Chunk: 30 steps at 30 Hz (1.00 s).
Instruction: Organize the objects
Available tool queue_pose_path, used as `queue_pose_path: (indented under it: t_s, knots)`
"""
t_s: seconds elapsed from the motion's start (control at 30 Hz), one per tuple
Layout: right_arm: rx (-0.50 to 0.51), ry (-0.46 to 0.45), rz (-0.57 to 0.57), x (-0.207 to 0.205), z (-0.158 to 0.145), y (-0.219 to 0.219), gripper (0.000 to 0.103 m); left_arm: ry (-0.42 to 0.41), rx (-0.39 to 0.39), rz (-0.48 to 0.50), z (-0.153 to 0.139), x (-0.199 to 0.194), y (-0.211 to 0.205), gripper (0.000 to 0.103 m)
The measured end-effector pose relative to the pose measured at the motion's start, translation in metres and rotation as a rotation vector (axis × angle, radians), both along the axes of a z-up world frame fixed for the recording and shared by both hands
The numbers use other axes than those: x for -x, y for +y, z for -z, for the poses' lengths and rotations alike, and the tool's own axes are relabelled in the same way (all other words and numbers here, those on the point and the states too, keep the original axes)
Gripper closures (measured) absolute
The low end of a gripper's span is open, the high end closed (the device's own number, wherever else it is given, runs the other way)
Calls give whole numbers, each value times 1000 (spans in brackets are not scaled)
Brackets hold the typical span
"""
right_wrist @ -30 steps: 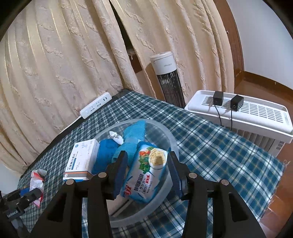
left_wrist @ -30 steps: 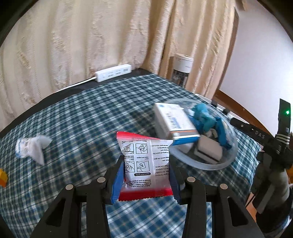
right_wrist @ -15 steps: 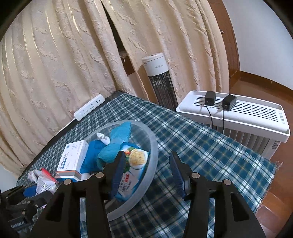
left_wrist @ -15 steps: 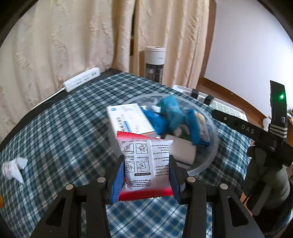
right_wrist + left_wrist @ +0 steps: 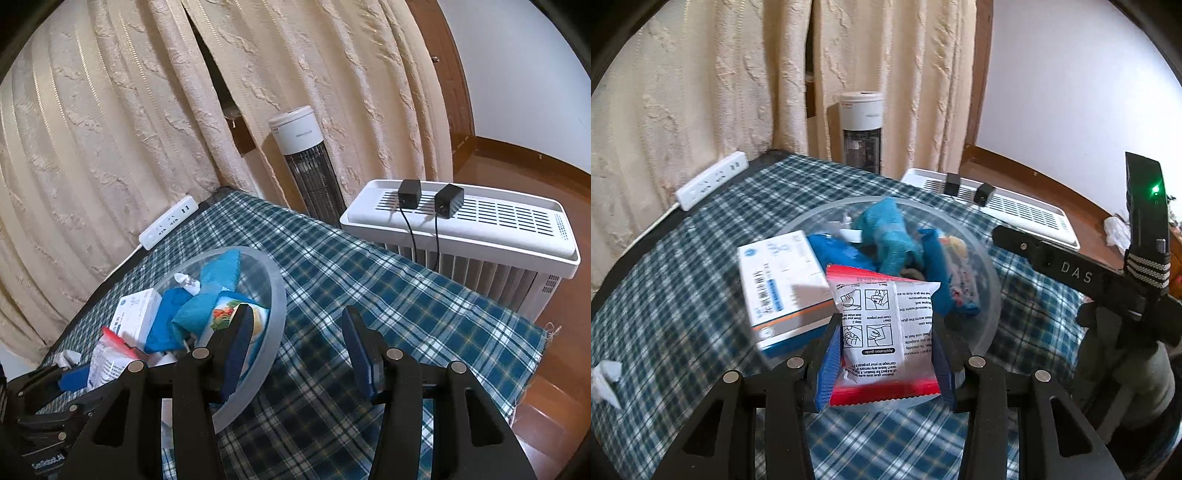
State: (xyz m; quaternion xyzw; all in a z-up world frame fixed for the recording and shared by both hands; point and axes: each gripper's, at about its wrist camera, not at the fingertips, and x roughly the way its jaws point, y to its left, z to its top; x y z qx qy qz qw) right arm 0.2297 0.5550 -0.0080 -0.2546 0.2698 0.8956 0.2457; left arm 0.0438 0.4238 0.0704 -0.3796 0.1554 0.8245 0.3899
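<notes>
Over bowl (image 5: 991,291), left gripper (image 5: 884,350) clamping sachet (image 5: 886,325), right gripper (image 5: 293,350) empty, parted.

Packet (image 5: 882,332) hides the bowl's (image 5: 991,280) near contents; its small print is unreadable.

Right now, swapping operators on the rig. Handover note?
Left gripper: shut on the red-and-white packet, held just at the near rim of the clear bowl.
Right gripper: open, empty, over the plaid cloth beside the bowl.
Done: white box, blue cloths and snack pack in the bowl.
Left: drop the packet in; crumpled wrapper is on the cloth.
</notes>
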Motion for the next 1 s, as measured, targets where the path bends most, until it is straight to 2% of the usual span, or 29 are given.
queue_pose_path:
  t_s: [0.23, 0.47, 0.5, 0.63, 0.9, 1.0]
  knots:
    - [14, -6, 5, -1, 5, 3, 52, -21, -7, 36, 7, 4, 13, 56]
    - [18, -9, 2, -2, 6, 3, 52, -28, 12, 16, 14, 12, 14, 55]
    - [19, -10, 1, -1, 7, 3, 52, -30, 13, 13, 15, 13, 13, 53]
    - [23, -14, -3, 0, 9, 0, 52, -22, 2, 3, 15, 14, 8, 32]
    - [25, -16, -5, 0, 8, -5, 52, 2, -2, -2, 14, 11, 1, 26]
    - [23, -17, -6, 0, 8, -6, 52, 4, -10, -7, 12, 10, -4, 19]
